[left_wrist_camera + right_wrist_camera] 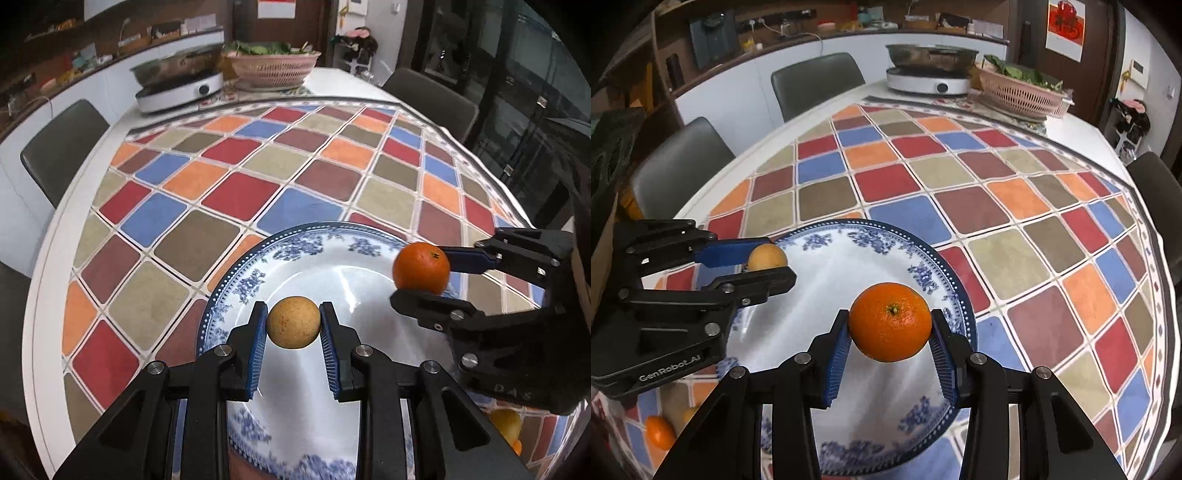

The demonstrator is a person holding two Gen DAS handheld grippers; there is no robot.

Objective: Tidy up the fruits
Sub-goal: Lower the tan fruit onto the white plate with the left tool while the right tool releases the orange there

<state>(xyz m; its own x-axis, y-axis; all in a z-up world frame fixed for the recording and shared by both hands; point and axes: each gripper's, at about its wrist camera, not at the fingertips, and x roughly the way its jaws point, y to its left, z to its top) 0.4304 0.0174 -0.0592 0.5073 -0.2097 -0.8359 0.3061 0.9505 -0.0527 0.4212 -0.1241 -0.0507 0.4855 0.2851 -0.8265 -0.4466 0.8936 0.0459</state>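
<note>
A small tan round fruit (293,322) sits between the blue pads of my left gripper (293,325), which is shut on it above the blue-and-white plate (354,269). My right gripper (890,328) is shut on an orange mandarin (890,321), stem end up, held over the same plate (849,266). In the left wrist view the right gripper (424,273) comes in from the right with the mandarin (421,267) over the plate's right rim. In the right wrist view the left gripper (768,264) comes in from the left with the tan fruit (767,257).
The plate rests on a chequered tablecloth (229,192). More orange and yellow fruit (659,432) lies on the cloth at the near edge, left of the plate. At the table's far end stand an induction cooker with a steel pot (931,70) and a pink basket of greens (1019,92). Grey chairs (816,81) surround the table.
</note>
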